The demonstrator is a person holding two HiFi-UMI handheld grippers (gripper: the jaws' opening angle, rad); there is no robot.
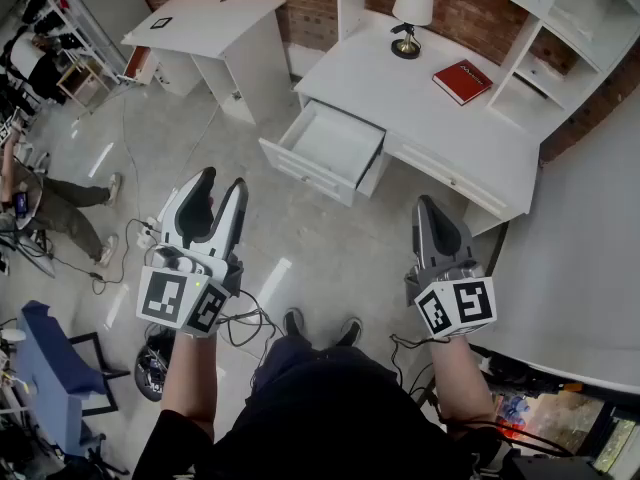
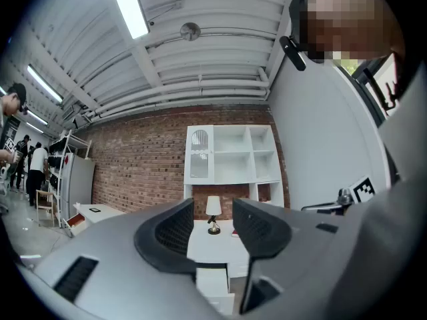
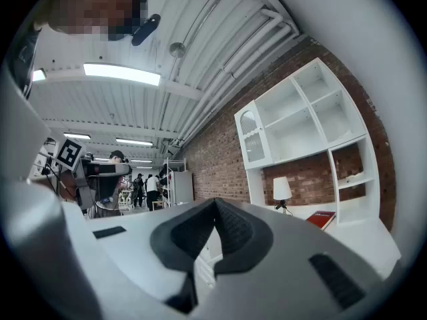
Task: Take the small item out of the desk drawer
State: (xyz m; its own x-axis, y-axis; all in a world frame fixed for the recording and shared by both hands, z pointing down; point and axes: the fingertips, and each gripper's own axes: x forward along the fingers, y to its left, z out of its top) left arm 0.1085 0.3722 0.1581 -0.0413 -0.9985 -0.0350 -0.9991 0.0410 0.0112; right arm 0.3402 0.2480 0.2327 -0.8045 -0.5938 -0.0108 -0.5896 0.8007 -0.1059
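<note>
A white desk (image 1: 440, 118) stands against the brick wall ahead, with its left drawer (image 1: 325, 150) pulled out. The drawer's inside looks white and bare from the head view; no small item shows in it. My left gripper (image 1: 218, 188) is held out level well short of the desk, its jaws apart with nothing between them. In the left gripper view the left gripper (image 2: 212, 224) frames the lamp and the desk top. My right gripper (image 1: 432, 208) is level too, jaws pressed together and empty; the right gripper (image 3: 215, 211) shows the pads meeting.
On the desk top stand a small lamp (image 1: 410, 13) and a red book (image 1: 462, 81). White shelving (image 1: 560, 28) rises over the desk. A second white desk (image 1: 205, 33) stands at the back left. A person sits on the floor (image 1: 55, 208) at the left, cables (image 1: 245, 318) trail near my feet.
</note>
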